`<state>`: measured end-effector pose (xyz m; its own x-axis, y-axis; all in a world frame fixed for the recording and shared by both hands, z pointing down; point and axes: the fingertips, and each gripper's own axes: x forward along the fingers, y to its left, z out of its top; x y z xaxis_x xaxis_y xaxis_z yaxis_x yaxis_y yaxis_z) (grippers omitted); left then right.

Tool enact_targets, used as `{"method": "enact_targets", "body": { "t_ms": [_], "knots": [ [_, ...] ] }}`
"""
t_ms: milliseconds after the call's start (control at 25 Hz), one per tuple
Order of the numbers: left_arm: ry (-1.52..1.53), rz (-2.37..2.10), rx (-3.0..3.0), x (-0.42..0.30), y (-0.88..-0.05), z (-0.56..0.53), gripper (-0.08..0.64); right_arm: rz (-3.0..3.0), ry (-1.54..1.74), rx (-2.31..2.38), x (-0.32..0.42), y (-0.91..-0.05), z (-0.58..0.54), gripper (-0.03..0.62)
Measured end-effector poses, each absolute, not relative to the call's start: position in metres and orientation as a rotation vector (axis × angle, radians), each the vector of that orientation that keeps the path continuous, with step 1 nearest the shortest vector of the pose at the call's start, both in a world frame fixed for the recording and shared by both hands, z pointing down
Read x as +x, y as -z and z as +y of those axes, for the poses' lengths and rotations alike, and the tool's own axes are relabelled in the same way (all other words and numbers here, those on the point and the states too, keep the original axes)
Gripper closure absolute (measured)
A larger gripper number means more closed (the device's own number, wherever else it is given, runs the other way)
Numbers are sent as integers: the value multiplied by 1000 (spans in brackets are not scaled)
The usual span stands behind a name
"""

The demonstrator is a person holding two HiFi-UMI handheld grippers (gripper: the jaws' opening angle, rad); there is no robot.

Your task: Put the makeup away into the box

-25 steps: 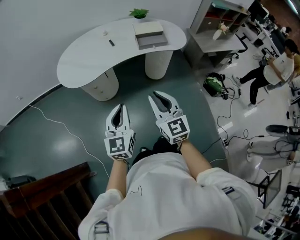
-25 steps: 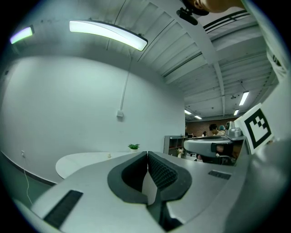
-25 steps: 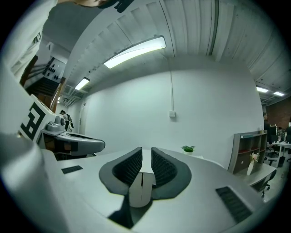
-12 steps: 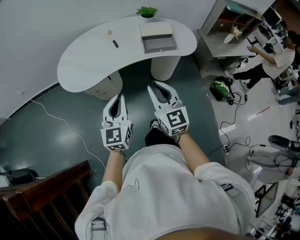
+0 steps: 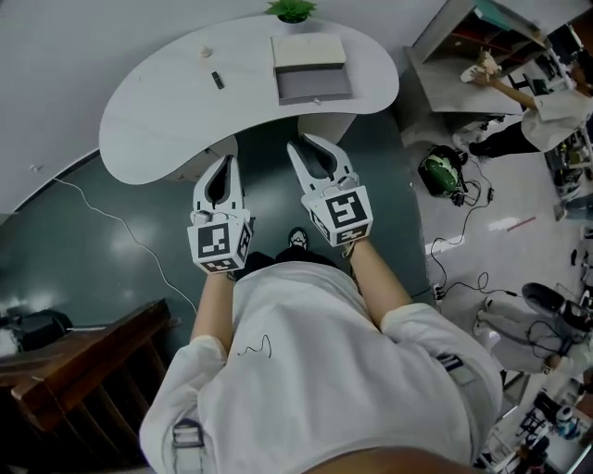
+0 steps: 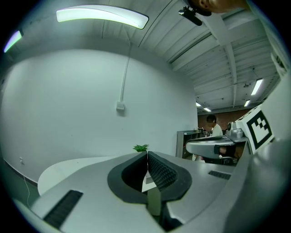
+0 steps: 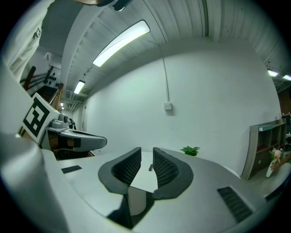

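A grey and white box (image 5: pixel 310 68) stands on the curved white desk (image 5: pixel 157 120) at the top of the head view. A small dark makeup stick (image 5: pixel 217 80) (image 7: pixel 150 167) and a tiny pale item (image 5: pixel 208 52) lie left of the box. My left gripper (image 5: pixel 225 161) (image 6: pixel 147 154) hovers just short of the desk's near edge, its jaws closed with nothing in them. My right gripper (image 5: pixel 312 146) (image 7: pixel 146 153) is beside it below the box, and its jaws are opening with nothing between them.
A green plant (image 5: pixel 293 9) (image 7: pixel 190 150) sits at the desk's back edge behind the box. Dark wooden furniture (image 5: pixel 83 366) stands at lower left and a cable (image 5: pixel 120 241) runs over the floor. Shelving (image 5: pixel 463 42), a green bag (image 5: pixel 443 171) and people are at the right.
Both grippers have moved forward toward the desk, which now lies closer in the head view. The right gripper's jaws have parted a little. The left jaws stay closed.
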<state>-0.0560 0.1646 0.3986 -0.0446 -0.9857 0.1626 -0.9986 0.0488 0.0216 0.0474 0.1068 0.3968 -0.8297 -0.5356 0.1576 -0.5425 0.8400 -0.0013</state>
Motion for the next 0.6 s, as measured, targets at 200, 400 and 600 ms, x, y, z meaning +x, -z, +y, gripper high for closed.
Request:
{"method": "enact_targets", "body": {
  "t_ms": [200,400,600],
  "knots": [
    [-185,-2166,2018,-68,-417,135,540,-2849,-111,775,32,-416,76,522],
    [-177,-2171,1958,-104,-433,102,540,-2836,-132,727,-6,-431,39,518],
    [-156,-2167,1916,-155,-452,62,540,-2803,-137,682,-54,-450,1,517]
  ]
}}
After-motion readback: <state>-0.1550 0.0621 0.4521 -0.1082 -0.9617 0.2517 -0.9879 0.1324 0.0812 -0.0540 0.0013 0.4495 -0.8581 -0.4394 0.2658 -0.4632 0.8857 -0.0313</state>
